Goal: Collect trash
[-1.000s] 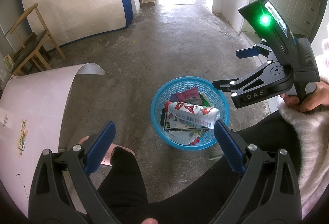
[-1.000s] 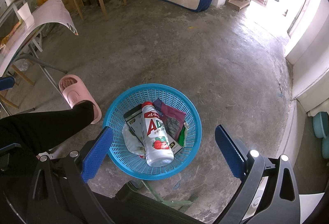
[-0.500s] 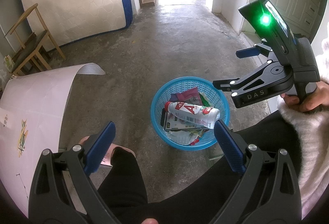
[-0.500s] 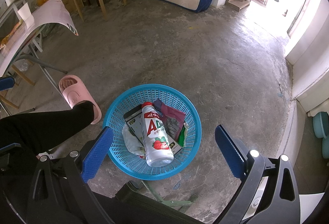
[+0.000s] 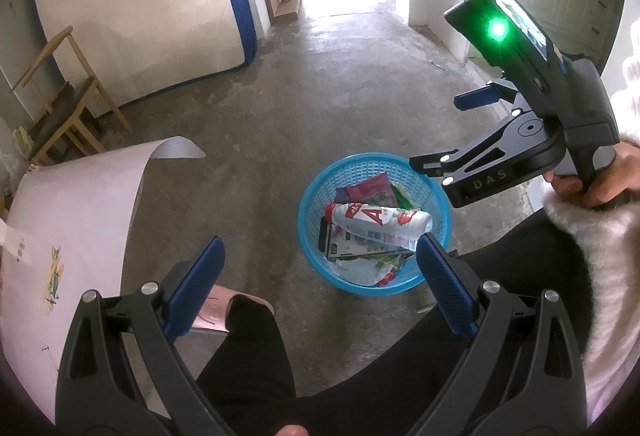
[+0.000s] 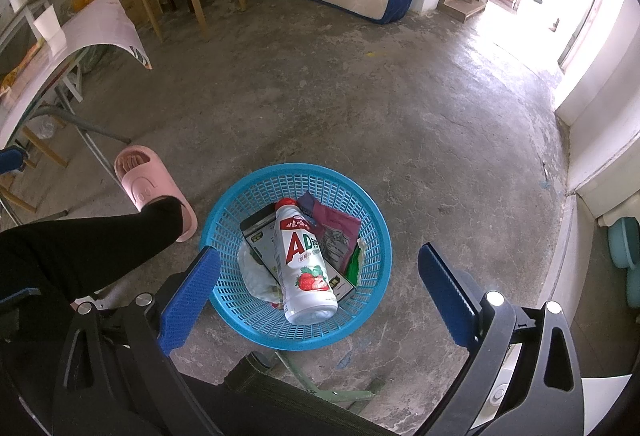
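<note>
Trash fills the blue basket (image 6: 244,320) on the concrete floor: a white bottle (image 6: 303,263) lies across a dark carton (image 6: 258,230) and wrappers. Left gripper (image 5: 316,292) and right gripper (image 6: 318,294) both gape empty above it.

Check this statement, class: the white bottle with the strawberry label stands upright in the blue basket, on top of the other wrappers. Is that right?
Not quite. The white bottle is in the blue basket on top of the other wrappers, but it lies on its side, not upright. The right wrist view shows it lengthwise, red cap pointing away and base toward the camera.
</note>
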Demonstrator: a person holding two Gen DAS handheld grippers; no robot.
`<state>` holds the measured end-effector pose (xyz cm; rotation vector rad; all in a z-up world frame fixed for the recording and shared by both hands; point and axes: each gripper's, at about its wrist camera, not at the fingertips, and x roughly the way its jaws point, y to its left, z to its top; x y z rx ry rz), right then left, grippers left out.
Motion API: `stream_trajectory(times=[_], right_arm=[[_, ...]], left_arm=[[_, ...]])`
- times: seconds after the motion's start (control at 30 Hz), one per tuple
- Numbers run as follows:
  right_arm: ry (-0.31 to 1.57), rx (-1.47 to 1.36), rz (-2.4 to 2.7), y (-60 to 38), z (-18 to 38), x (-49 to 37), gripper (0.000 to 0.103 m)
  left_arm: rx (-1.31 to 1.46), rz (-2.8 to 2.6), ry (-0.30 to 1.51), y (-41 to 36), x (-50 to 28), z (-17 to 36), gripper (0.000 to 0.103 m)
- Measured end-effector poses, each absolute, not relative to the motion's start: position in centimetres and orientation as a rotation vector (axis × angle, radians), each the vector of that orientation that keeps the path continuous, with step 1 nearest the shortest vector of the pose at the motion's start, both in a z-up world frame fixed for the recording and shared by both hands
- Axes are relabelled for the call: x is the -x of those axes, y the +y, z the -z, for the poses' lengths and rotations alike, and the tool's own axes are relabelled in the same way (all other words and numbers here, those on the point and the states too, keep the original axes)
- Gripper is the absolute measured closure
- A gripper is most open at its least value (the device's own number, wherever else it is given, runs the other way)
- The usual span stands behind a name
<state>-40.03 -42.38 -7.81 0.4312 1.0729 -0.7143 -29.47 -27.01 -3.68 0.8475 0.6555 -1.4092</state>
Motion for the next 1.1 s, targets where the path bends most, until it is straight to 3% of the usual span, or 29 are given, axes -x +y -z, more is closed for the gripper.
stream_trajectory(times=[1.1], right_arm=[[1.084,-0.446,0.709,-42.68,7.66,39.91,0.007]], left_arm=[[-0.848,1.435,0.677,-27.52,29.41,3.65,0.011]])
